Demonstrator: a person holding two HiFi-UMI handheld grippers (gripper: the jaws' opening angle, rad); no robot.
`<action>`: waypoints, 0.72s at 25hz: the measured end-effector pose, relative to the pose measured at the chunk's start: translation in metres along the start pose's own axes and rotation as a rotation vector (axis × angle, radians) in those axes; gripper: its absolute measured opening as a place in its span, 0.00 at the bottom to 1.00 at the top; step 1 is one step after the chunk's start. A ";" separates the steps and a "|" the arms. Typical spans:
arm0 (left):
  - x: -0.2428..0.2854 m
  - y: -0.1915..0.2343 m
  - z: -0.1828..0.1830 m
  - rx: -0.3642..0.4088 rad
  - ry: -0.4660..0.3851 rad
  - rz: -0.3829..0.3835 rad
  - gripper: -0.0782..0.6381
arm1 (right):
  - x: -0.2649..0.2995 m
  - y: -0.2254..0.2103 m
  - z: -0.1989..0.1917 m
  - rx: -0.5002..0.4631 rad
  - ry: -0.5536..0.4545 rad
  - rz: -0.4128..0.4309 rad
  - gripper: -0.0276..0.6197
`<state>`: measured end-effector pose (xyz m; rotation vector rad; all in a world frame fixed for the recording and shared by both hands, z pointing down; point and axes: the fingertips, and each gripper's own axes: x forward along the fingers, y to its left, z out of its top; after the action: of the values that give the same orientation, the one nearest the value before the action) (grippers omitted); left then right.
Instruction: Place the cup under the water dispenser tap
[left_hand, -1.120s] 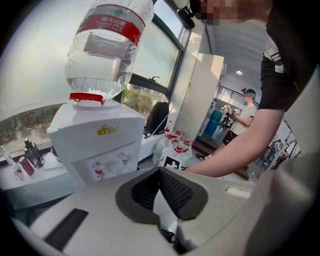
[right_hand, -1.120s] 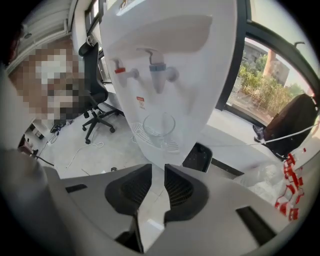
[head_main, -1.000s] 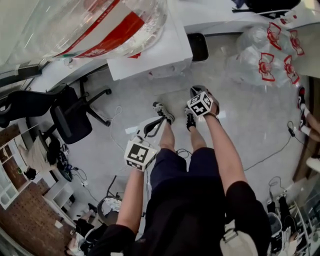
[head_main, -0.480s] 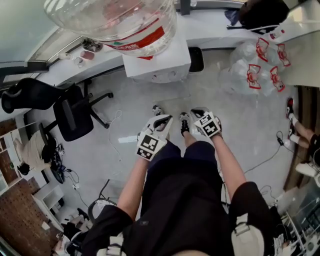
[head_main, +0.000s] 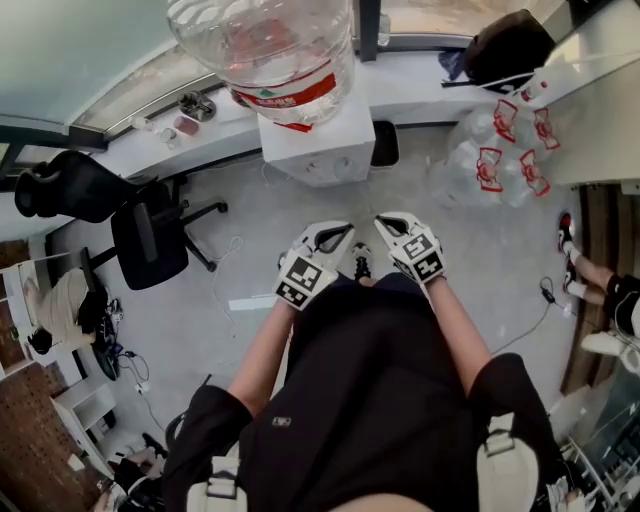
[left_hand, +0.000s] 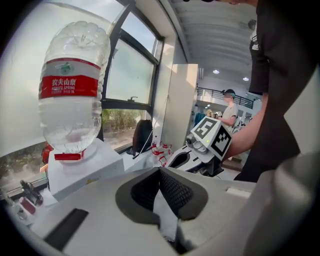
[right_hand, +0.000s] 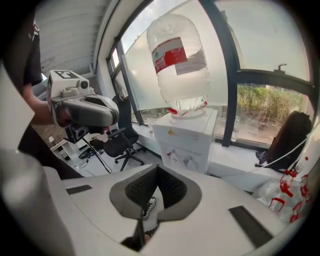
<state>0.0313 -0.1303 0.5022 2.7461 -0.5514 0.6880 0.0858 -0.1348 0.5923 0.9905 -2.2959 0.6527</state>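
The white water dispenser (head_main: 318, 145) stands against the window wall with a large clear bottle (head_main: 268, 50) upside down on top. Its taps (right_hand: 185, 160) show on the front in the right gripper view. I see no cup in any view. My left gripper (head_main: 340, 232) and right gripper (head_main: 385, 222) hang side by side in front of my body, both pointing toward the dispenser and well short of it. Each is shut with nothing between its pads. The left gripper view shows the right gripper (left_hand: 200, 150), and the right gripper view shows the left gripper (right_hand: 85, 107).
A black office chair (head_main: 150, 240) stands left of the dispenser. Several empty bottles with red labels (head_main: 495, 150) lie on the floor to its right. A black bag (head_main: 505, 45) sits on the sill. Another person's feet (head_main: 570, 235) show at the right edge.
Both grippers have come up from down by my feet to in front of my body, the right one more. The dispenser now sits nearer the middle of the head view.
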 end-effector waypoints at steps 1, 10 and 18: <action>-0.002 0.003 0.008 0.003 -0.015 0.003 0.11 | -0.007 -0.002 0.012 -0.018 -0.020 -0.006 0.04; -0.017 0.027 0.030 -0.058 -0.099 0.057 0.11 | -0.037 0.006 0.067 -0.131 -0.095 0.002 0.04; -0.020 0.035 0.032 -0.085 -0.107 0.092 0.11 | -0.033 0.012 0.072 -0.173 -0.092 0.023 0.04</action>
<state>0.0132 -0.1661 0.4707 2.7040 -0.7178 0.5272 0.0747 -0.1558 0.5156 0.9306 -2.4010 0.4169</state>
